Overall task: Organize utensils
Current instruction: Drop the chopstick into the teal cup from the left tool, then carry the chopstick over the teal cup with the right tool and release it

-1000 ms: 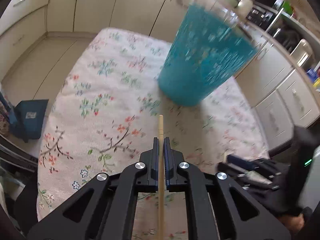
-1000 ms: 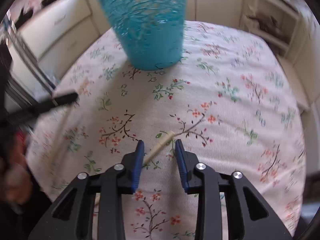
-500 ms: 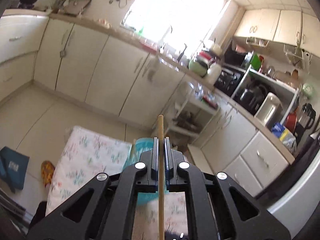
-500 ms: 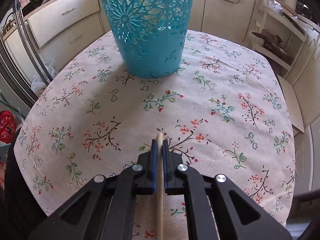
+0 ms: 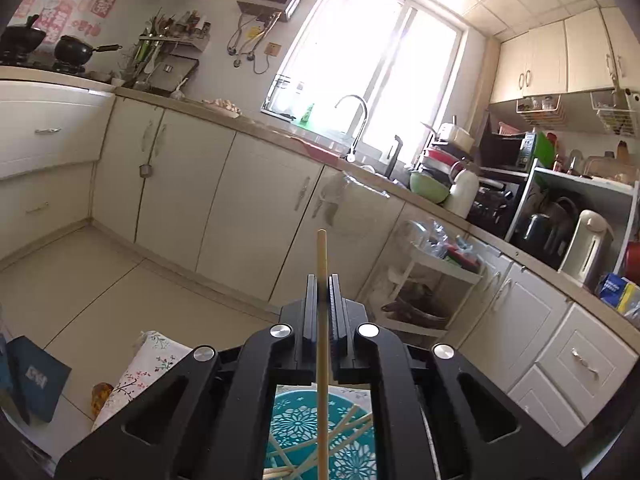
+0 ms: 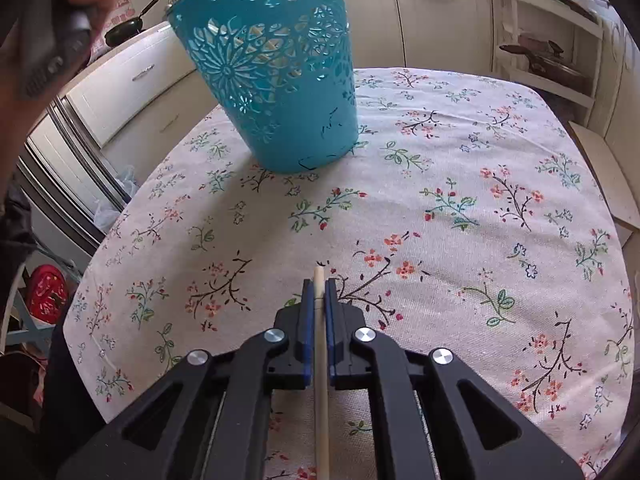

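Left hand-held gripper clamped on a pale wooden chopstick, held upright above the turquoise perforated plastic basket, in which several sticks already lie crossed. Right hand-held gripper closed on a second pale wooden chopstick, low over the floral cloth on the tabletop, with the basket well apart from it. Judgement: the step in hand is the drop. Centre the lower tip inside the rim, keep the stick near vertical, and release only once the tip is below the rim, so it cannot bounce out.
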Tool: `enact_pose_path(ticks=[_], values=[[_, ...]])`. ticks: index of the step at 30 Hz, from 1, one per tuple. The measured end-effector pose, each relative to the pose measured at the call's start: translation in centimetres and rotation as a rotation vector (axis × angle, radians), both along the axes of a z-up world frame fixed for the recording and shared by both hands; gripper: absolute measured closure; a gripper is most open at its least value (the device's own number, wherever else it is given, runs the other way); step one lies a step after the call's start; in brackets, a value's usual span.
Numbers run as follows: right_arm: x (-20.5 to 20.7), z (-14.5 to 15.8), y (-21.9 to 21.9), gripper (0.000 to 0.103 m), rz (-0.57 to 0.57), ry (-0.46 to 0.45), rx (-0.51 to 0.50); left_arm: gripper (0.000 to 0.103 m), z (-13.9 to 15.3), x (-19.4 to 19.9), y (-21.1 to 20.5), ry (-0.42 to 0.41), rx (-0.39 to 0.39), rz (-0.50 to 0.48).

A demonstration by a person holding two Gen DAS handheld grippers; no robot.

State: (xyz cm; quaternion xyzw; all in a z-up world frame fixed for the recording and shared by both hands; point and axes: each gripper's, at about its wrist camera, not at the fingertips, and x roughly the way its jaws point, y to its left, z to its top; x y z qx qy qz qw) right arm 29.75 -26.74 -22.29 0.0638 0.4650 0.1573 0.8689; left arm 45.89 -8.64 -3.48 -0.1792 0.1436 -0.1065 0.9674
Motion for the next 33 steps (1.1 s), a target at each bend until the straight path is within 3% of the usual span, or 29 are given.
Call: enact_pose_path(ticks=[9,14,17,19,24,27,29,33], values=[[-0.1,0.0,-0.1,0.097,0.002,0.002,0.013,0.098,-2.3,0.4,-1.1,0.008,0.072,0.004],[0.2,0.0,-0.4,0.097,0.01,0.021,0.034,0.097,-3.7,-0.6,-2.4,0.05,0.207,-0.051],[0.6,0.1,-0.7,0.097,0.009,0.063,0.053,0.08,-4.1,-2.1,-1.7,0.067,0.245,-0.055],[0.5,0.3,-0.7,0.096,0.012,0.08,0.029,0.057,-4.1,-4.0,-0.1,0.059,0.243,-0.023],[0.2,0.7,0.3,0.096,0.079,0.108,-0.074,0.042,-5.3,-8.1,4.4,0.078,0.208,0.06],[-0.1,0.8,1.2,0.094,0.121,0.1,-0.153,0.037,-7.6,-10.0,7.0,0.139,0.182,0.093],[-0.4,0.8,1.9,0.097,0.125,0.064,-0.208,0.036,-10.5,-10.4,8.1,0.234,0.165,0.086],[-0.7,1.1,0.2,0.097,0.023,0.037,-0.094,0.036,-15.3,-10.1,8.9,0.407,0.133,0.047]])
